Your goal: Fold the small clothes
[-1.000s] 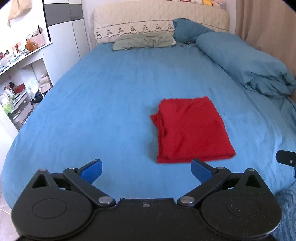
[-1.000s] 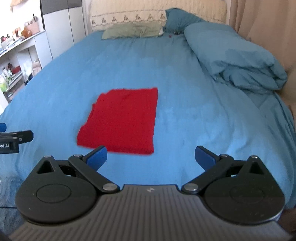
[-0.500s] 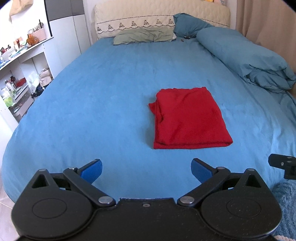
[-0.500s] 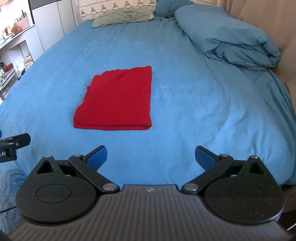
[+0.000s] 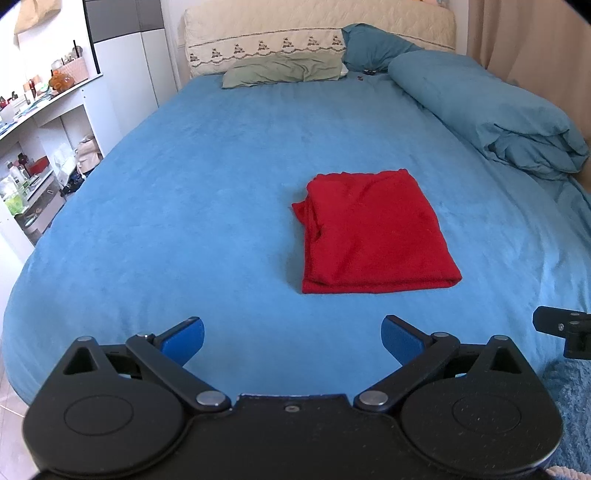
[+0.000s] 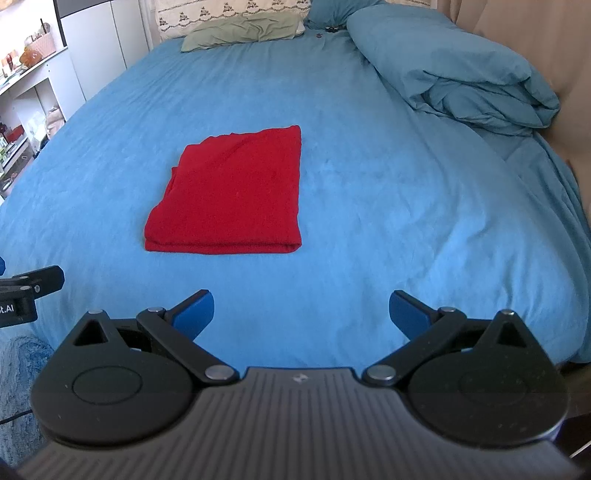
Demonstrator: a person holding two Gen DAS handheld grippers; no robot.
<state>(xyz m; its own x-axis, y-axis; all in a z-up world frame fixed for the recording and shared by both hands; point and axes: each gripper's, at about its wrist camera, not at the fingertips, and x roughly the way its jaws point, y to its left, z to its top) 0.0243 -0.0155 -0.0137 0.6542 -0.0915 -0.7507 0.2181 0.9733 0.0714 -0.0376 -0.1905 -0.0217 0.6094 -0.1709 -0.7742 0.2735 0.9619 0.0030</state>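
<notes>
A red garment [image 5: 373,232] lies folded into a neat rectangle on the blue bed sheet [image 5: 207,192], with a small bunched edge at its left side. In the right wrist view the same red garment [image 6: 232,195] sits ahead and to the left. My left gripper [image 5: 291,338] is open over the bed's near edge, well short of the garment, with nothing between its blue pads. My right gripper [image 6: 301,312] is also open and empty, back from the cloth. The right gripper's tip shows at the right rim of the left wrist view.
A rolled blue duvet [image 5: 491,114] lies along the right side of the bed. A green pillow [image 5: 284,70] and a blue pillow [image 5: 373,48] rest against the cream headboard [image 5: 317,26]. White shelves [image 5: 33,147] with clutter stand to the left. A fluffy blue rug [image 5: 569,406] covers the floor.
Both grippers have drawn back from the folded garment toward the foot of the bed, so it looks farther off. Both stayed open; the garment has not moved.
</notes>
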